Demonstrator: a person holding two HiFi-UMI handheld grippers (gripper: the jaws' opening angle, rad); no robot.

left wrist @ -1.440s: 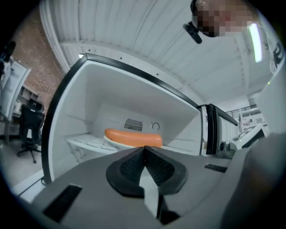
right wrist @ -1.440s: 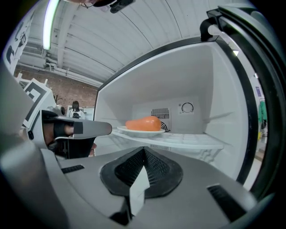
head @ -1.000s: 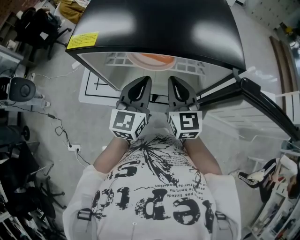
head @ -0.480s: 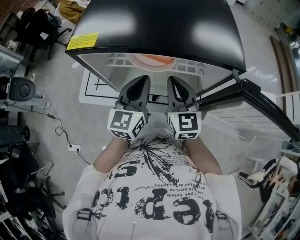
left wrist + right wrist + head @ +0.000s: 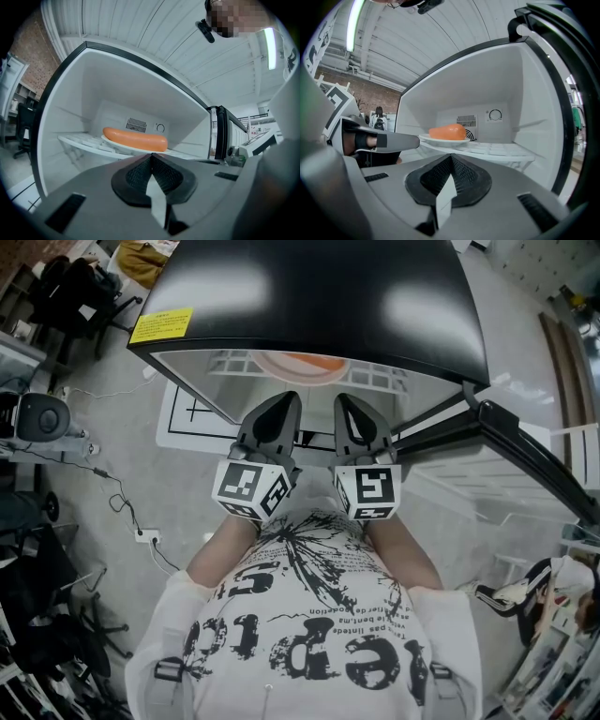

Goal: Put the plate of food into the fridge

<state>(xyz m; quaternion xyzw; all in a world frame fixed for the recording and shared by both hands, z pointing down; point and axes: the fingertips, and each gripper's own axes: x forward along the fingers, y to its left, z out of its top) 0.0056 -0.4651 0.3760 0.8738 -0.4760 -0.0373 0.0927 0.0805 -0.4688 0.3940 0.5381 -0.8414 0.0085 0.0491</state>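
Plate of food [image 5: 126, 148] was inside the fridge [image 5: 319, 296]. That big black fridge had its door [image 5: 525, 442] open. The plate sat on a white shelf [image 5: 75, 139], with the orange food [image 5: 136, 138] on top. Outside, the left tongs [image 5: 151, 159] and right tongs [image 5: 451, 160] were both pressed together, holding nothing.

Both forearms are tucked close in front of the torso and reach toward the far side, with the left gripper [image 5: 279, 411] and right gripper [image 5: 353, 411] side by side, near but apart, level, both pointing far, each with jaws pressed fully together and gripping nothing.
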